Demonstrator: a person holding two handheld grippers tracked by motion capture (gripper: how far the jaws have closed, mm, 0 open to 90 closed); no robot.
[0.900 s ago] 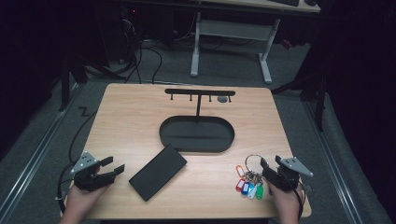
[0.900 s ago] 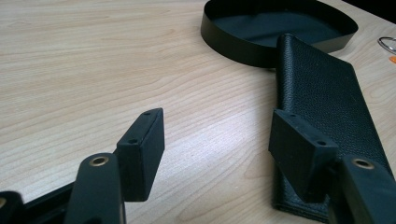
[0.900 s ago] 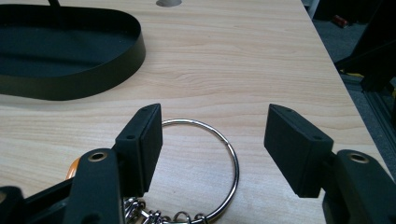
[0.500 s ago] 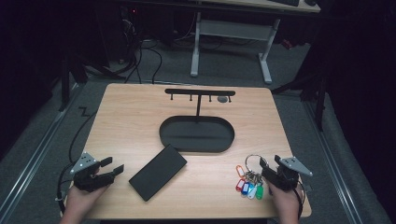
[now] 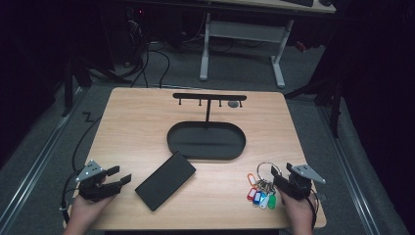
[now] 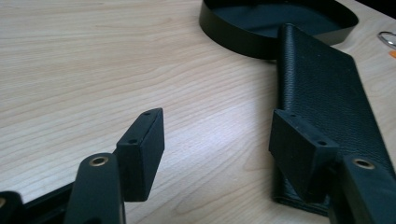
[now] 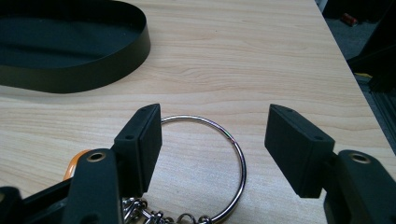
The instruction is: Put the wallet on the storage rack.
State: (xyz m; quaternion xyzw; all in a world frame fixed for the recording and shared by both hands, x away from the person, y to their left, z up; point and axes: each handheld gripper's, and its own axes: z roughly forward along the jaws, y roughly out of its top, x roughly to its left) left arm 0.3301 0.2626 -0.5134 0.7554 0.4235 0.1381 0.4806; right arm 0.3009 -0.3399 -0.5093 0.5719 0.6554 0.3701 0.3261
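- The right gripper is held at the near right corner of the table, its jaws spread wide with nothing clamped between them.
- In the right gripper view, the steel key ring is seen lying flat on the wood between and just below the open pads, untouched.
- The bunch of coloured key tags is spread on the table just beside that gripper, on the side toward the centre.
- The left gripper is held at the near left edge, jaws apart and empty; the black wallet lies just beside it, one near corner beneath its right pad in the left gripper view.
- The oval black tray and its hook rack stand well apart from both, at the table's centre and rear.
- A likely failure is judged to be a missed pinch: the ring is thin and flat on the wood, so the pads may close above it or skid it away.
- If only a tag is caught, the bunch may swing and slip loose when lifted.
- The wallet may be pushed rather than gripped, since it lies flat.
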